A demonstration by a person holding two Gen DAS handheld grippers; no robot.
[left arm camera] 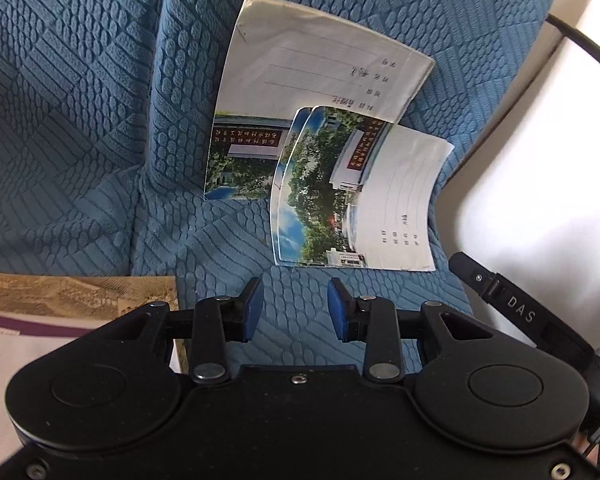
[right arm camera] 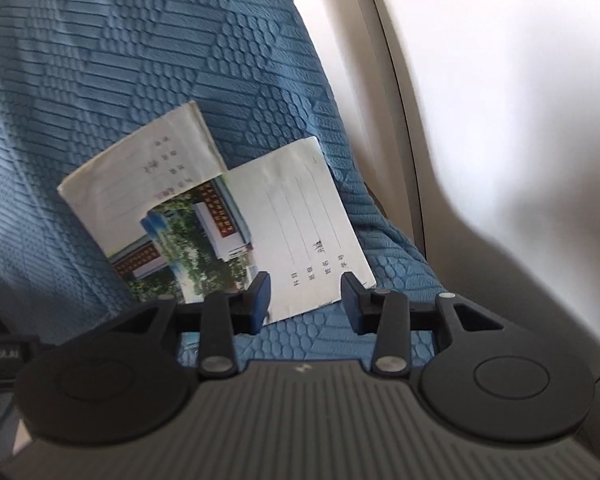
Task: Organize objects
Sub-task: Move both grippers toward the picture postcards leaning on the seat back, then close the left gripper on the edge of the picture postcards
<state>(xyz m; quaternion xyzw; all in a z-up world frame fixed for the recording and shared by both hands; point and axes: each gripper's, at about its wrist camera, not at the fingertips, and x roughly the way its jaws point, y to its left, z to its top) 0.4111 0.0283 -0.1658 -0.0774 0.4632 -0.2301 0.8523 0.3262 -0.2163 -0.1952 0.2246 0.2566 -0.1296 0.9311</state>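
Grippers first, nearest the lens. The left gripper (left arm camera: 295, 308) has its blue pads (left arm camera: 255, 307) set apart with nothing between them, only the quilted blue sofa cover (left arm camera: 100, 100) showing through the gap; jaws open, empty. The right gripper (right arm camera: 306, 304) likewise stands with jaws parted and nothing clamped; in its view the near edge of an exercise book shows through the gap, but the pads do not press on it. At the left edge of the left wrist view, near the left gripper's body, lies a sepia-printed book (left arm camera: 80, 292) over a pale sheet with a purple band (left arm camera: 28, 344); these rest on the sofa seat, apart from the two task books. Farther along the seat lies the near exercise book (left arm camera: 364, 196), flat on the seat, cover up: photo of trees and a building on one half, white half with ruled lines on the other. Its corner is tucked under the second book's lower edge in the left view; in the right wrist view it (right arm camera: 292, 232) appears in front of the other book, so which lies on top cannot be settled. Its long axis runs roughly from the gripper toward the backrest, slightly skewed. Farthest, the rear exercise book (left arm camera: 308, 100) leans against the sofa backrest, tilted, white ruled half uppermost, photo half at the bottom by the seat crease; long axis points up the backrest, slanted. To the right of the cover, a white sofa arm (left arm camera: 560, 160) shows.
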